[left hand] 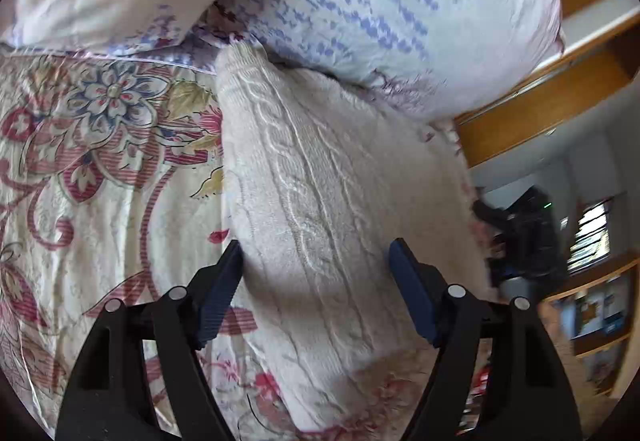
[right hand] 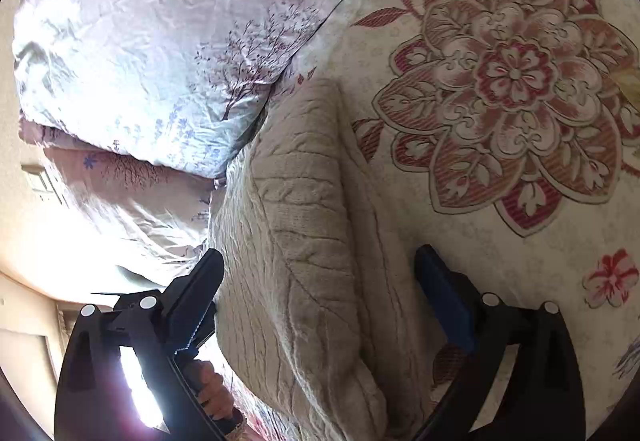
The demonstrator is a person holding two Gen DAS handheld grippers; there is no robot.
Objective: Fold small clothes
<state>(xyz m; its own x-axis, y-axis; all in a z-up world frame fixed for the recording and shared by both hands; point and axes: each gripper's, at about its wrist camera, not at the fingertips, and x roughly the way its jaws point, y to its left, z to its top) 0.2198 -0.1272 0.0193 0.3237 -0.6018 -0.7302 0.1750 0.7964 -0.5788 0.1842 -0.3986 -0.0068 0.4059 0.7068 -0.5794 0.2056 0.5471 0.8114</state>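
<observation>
With jaws apart on both the left gripper [left hand: 316, 285] and the right gripper [right hand: 320, 289], each straddling the cream knitted garment [left hand: 320, 181] lying on the bed [left hand: 80, 201] against the pillows [left hand: 380, 1], they should close evenly on matching edges before folding.

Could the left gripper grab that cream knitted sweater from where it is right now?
Probably yes. The left gripper is open, its fingers either side of the cream knitted sweater on the floral bedspread, with nothing between them.
</observation>
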